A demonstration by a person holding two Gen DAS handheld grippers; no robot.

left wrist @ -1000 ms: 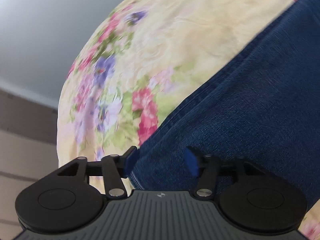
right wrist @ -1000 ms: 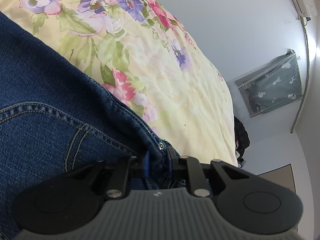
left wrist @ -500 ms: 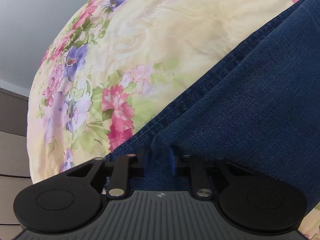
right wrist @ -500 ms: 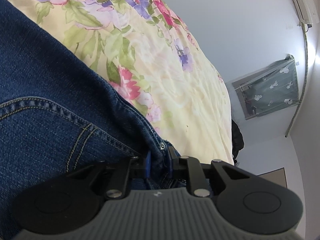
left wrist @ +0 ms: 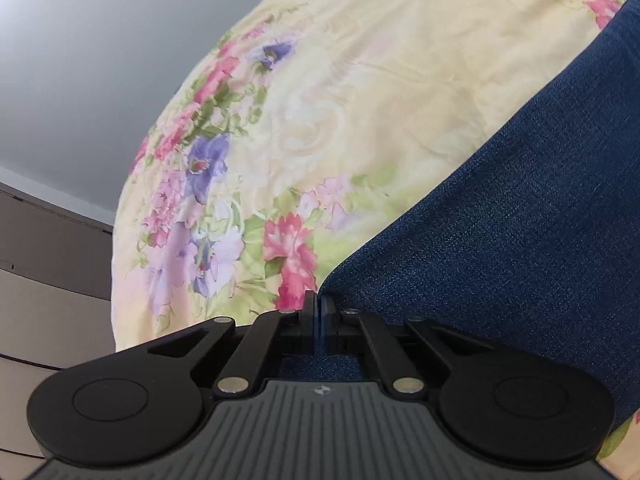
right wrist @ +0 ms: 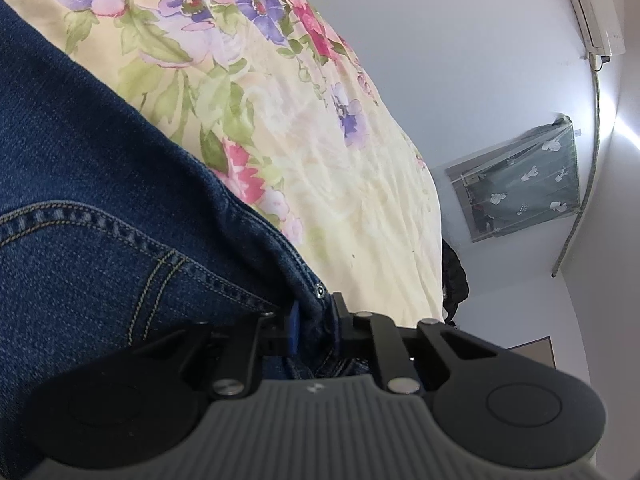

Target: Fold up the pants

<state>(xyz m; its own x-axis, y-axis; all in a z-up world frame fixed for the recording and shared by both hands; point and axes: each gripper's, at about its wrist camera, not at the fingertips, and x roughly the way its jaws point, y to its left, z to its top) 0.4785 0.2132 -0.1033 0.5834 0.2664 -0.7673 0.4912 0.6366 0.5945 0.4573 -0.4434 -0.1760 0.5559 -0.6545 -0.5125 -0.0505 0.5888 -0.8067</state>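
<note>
Dark blue denim pants [left wrist: 520,220] lie on a pale yellow floral bedsheet [left wrist: 340,100]. My left gripper [left wrist: 319,312] is shut tight on the edge of the pants leg, with denim caught between its fingers. In the right wrist view, my right gripper [right wrist: 314,320] is shut on the waistband corner of the pants [right wrist: 120,220], beside a metal rivet [right wrist: 320,290] and a stitched pocket seam [right wrist: 160,276]. A thick bunch of denim fills the gap between its fingers.
The bedsheet [right wrist: 320,140] extends beyond the pants in both views. A grey wall [left wrist: 100,60] and brown furniture [left wrist: 48,248] stand past the bed's edge on the left. A curtained window [right wrist: 524,184], an air conditioner [right wrist: 592,12] and a dark object [right wrist: 454,276] are on the right.
My left gripper went from open around the pants leg edge to shut tight on it. My right gripper stayed shut on the waistband and shifted slightly.
</note>
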